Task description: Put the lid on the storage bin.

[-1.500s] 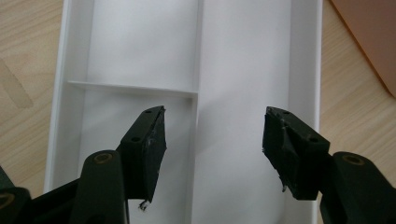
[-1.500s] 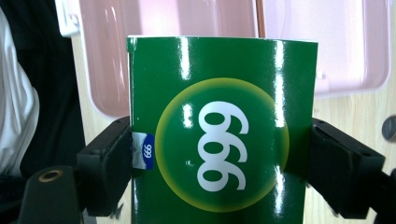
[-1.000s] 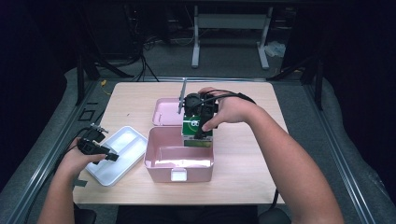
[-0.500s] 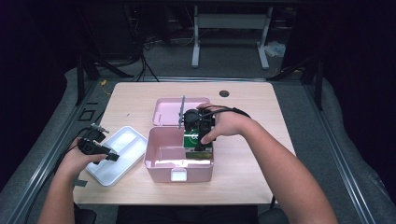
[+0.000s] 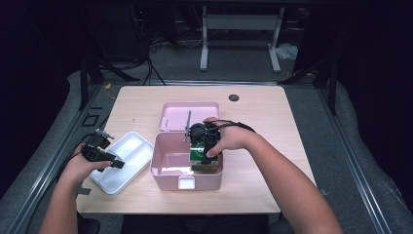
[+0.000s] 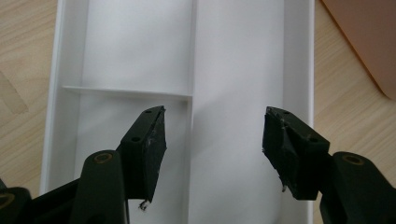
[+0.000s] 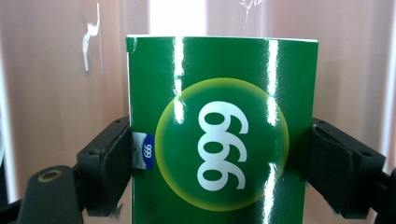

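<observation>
- I am holding the right gripper [image 5: 203, 163] over the right part of the pink box [image 5: 165, 168], with my right hand [image 5: 229, 139] wrapped around it from the far side.
- My right forearm is coming in from the lower right corner of the high view and is crossing the table [image 5: 272, 122] at an angle toward the box.
- The right gripper is pointing down into the box, and its two jaws are pressing on the two sides of a green carton [image 7: 222, 130], so it is closed on the carton and gripping it firmly.
- In the right gripper view, the carton is standing straight between the jaws, and its face is showing a yellow-green circle with white digits; the pink inner wall of the box is just behind it.
- In the high view, the carton [image 5: 198, 152] is sitting low at the right side of the box; I cannot tell if it is touching the bottom.
- The pink lid [image 5: 178, 114] is lying flat on the table just behind the box.
- My left hand [image 5: 83, 165] is resting at the left edge of the table, holding the left gripper [image 5: 119, 165] nearly level and pointing it to the right.
- The left gripper [image 6: 212, 140] is hanging over the white tray [image 6: 299, 56] with its jaws wide apart and nothing between them.
- The tray [image 5: 139, 146] is lying just beside the box, on its left.
</observation>
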Demonstrator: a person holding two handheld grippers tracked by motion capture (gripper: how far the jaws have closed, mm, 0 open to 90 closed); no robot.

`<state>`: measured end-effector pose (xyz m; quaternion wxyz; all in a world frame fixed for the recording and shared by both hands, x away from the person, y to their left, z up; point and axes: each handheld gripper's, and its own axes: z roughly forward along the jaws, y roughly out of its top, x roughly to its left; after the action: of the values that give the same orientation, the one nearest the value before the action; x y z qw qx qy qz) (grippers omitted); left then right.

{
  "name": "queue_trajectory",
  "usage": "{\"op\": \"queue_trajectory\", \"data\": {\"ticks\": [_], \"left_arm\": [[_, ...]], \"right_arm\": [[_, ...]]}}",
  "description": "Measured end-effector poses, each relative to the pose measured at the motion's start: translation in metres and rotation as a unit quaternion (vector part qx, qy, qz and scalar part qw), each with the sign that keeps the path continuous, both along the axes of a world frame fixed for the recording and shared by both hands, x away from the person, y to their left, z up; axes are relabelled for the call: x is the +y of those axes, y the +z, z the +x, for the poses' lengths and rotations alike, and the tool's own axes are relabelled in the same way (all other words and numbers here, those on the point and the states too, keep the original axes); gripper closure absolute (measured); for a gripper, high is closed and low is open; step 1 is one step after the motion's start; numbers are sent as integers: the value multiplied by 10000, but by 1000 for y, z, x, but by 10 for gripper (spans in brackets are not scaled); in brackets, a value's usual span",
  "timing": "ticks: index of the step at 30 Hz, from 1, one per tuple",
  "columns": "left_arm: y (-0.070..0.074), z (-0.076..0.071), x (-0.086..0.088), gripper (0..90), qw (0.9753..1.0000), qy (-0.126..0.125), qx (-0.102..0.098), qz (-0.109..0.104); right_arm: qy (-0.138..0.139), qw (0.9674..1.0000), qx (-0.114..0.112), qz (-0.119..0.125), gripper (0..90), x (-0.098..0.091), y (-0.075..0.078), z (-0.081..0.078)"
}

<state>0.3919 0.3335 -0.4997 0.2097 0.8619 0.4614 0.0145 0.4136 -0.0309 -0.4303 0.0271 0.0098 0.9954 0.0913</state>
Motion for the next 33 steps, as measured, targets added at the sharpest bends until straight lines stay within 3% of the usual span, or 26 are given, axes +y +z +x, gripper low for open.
{"op": "queue_trajectory", "data": {"ticks": [17, 23, 25, 33], "left_arm": [[-2, 1, 0, 397, 10000, -41, 32, 32], [-3, 1, -1, 403, 10000, -61, 36, 67], [-3, 1, -2, 404, 9999, -66, 40, 86], [-4, 1, -2, 403, 9999, -67, 41, 84]], "right_arm": [[-131, 9998, 148, -32, 154, -2, -18, 3], [-277, 9993, 113, -232, 139, -3, -26, 4], [-319, 9994, 89, -87, 139, -3, -21, 3], [-275, 9995, -60, 107, 151, -8, -2, -4]]}}
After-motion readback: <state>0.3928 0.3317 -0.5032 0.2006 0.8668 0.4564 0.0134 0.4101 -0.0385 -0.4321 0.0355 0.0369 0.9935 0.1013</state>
